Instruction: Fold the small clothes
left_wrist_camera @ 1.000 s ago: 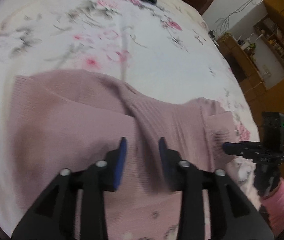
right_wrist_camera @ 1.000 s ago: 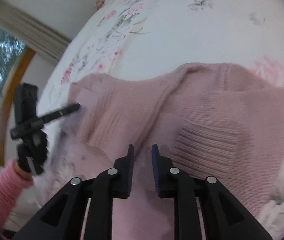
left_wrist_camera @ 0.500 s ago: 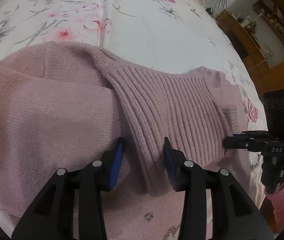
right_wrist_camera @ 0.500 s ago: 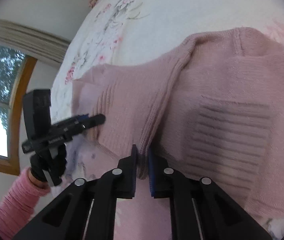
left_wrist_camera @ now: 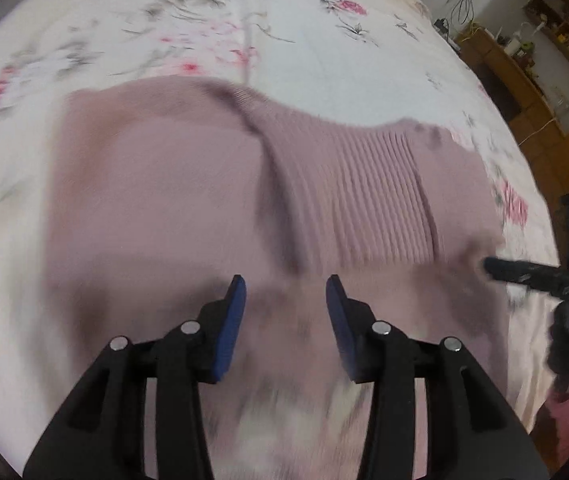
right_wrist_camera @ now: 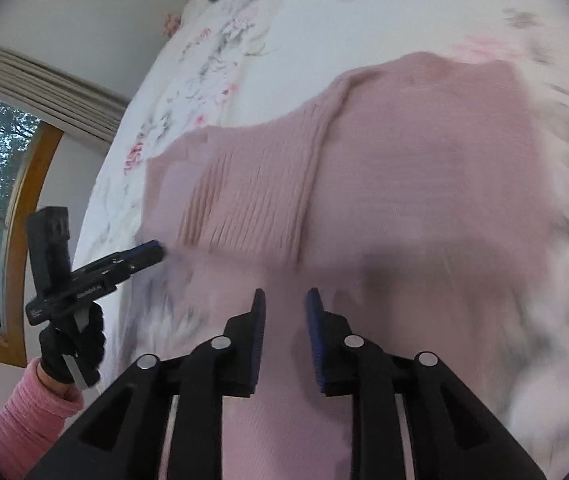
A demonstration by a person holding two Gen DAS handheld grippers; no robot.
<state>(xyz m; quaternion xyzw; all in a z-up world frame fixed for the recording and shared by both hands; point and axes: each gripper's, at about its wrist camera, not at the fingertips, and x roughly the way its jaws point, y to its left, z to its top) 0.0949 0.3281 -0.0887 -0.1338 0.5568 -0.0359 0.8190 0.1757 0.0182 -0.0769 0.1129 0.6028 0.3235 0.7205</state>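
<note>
Here, ribbed pink knit sweater (left_wrist_camera: 212, 184) lies flat.

the right gripper (right_wrist_camera: 285, 300) hangs above the pink knit sweater (right_wrist_camera: 384, 184) on the floral bedsheet (right_wrist_camera: 284, 32), its jaws parted and empty. at left, the left gripper (right_wrist_camera: 152, 250) tips touch the sweater's edge.

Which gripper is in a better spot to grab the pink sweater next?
Probably the left gripper. Its fingers are spread wide, pointing at the ribbed fold in the middle of the pink sweater. The right gripper is open too, but narrower. It's close, and blurry.
</note>
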